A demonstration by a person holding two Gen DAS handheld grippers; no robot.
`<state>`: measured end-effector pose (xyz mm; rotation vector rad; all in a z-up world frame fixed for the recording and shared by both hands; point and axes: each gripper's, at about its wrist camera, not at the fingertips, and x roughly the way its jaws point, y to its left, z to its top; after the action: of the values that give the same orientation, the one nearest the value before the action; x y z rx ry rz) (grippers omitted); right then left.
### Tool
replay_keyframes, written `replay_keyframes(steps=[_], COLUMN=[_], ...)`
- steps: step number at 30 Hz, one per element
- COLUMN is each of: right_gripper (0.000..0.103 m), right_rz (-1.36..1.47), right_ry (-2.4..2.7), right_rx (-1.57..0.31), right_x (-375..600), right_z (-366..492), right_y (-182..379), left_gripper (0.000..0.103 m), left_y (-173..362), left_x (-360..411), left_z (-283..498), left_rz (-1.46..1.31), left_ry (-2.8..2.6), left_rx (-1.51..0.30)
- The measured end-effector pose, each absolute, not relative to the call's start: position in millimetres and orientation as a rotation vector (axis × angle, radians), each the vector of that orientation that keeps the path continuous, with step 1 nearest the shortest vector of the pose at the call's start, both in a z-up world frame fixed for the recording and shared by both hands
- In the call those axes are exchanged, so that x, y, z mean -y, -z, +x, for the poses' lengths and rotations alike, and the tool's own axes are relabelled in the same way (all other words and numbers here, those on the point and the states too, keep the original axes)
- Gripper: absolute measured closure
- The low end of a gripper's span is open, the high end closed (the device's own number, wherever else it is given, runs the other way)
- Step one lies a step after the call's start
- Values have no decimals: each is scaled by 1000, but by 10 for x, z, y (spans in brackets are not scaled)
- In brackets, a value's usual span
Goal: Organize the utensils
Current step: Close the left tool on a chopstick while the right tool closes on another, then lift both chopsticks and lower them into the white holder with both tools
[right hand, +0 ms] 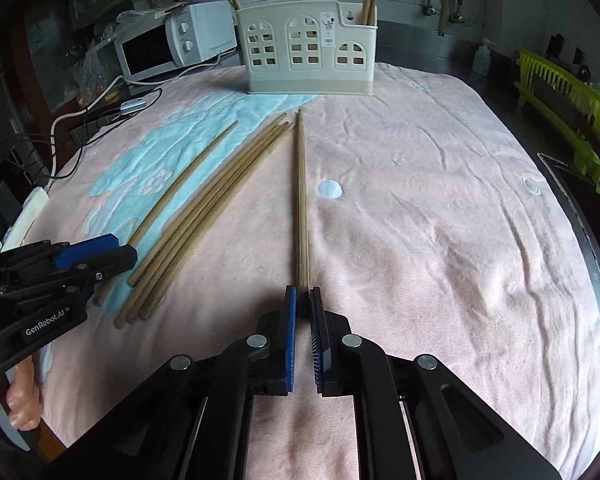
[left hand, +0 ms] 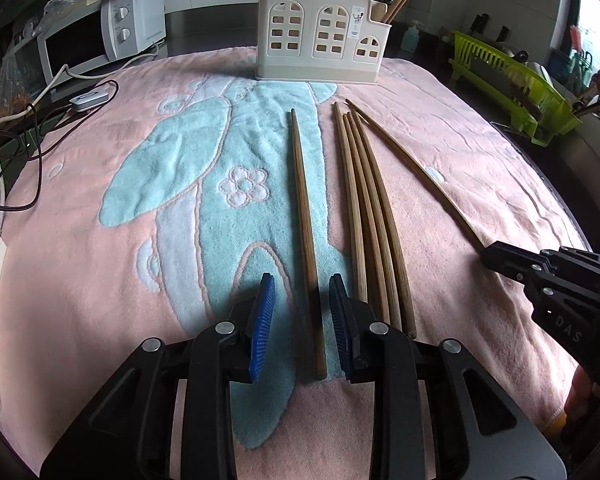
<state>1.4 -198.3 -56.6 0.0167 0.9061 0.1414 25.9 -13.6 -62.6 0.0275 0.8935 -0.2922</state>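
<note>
Right gripper [right hand: 303, 294] clamped on lone chopstick's [right hand: 301, 200] near end; left gripper [left hand: 302, 286] narrowed around single chopstick [left hand: 306, 232], pads seemingly not yet touching; lift level, tips toward holder [right hand: 308, 56]; avoid bundle [left hand: 370, 216].

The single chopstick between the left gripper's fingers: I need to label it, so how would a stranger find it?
Start at the cream utensil holder at the towel's far edge. In front lie wooden chopsticks: the single chopstick lies alone on the blue patch, left of a bundle of four, its near end between the left gripper's pads.
</note>
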Motion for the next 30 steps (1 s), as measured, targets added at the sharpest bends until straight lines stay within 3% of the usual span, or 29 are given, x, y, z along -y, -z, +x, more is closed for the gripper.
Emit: replay_keyframes(steps=[3, 12, 18, 30], right_gripper=[92, 91, 96, 96], right_rz=[9, 15, 13, 21], right_ry=[-148, -160, -156, -150], right_rx=[-904, -897, -890, -812], right_x=[1953, 1942, 1939, 2065], right_z=[22, 29, 25, -54], right_y=[581, 593, 601, 320], left_gripper=[76, 97, 97, 97], left_y=[629, 614, 620, 495], left_x=[169, 166, 144, 51], left_z=[265, 275, 294, 280], left_rz=[42, 67, 50, 5], left_ry=[274, 217, 233, 259], left_rx=[-889, -884, -890, -862])
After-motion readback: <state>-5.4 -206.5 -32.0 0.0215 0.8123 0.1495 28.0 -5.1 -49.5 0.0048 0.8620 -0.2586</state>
